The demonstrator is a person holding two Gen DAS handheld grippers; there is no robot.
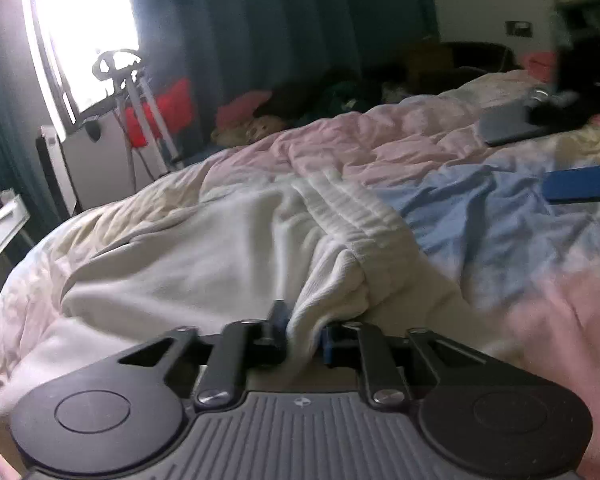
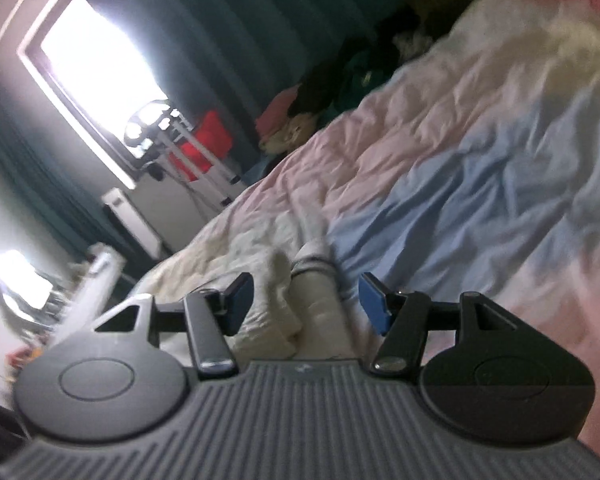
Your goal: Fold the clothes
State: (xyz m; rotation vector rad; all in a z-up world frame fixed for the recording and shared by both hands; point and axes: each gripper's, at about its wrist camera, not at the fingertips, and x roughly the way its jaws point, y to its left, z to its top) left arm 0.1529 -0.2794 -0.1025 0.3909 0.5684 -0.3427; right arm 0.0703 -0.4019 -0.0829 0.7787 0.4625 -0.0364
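Observation:
A white garment (image 1: pixel 220 248) with a ribbed elastic band (image 1: pixel 352 208) lies rumpled on the bed. My left gripper (image 1: pixel 305 330) is low over its near edge. Its fingers are a little apart, with a raised fold of the white cloth between them, and the pads do not clearly press on it. In the right wrist view the same cream-white cloth (image 2: pixel 256 252) lies ahead, with a rolled cuff with grey stripes (image 2: pixel 312 270). My right gripper (image 2: pixel 304 304) stands open just over it, wide of the cloth on both sides and holding nothing.
The bed's duvet (image 1: pixel 480 232) is crumpled, in pink, blue and pale yellow patches. A dark flat device (image 1: pixel 512 126) and a blue flat object (image 1: pixel 580 184) lie at the far right. Past the bed are soft toys (image 1: pixel 256 128), a metal stand (image 1: pixel 140 120), a radiator and a bright window.

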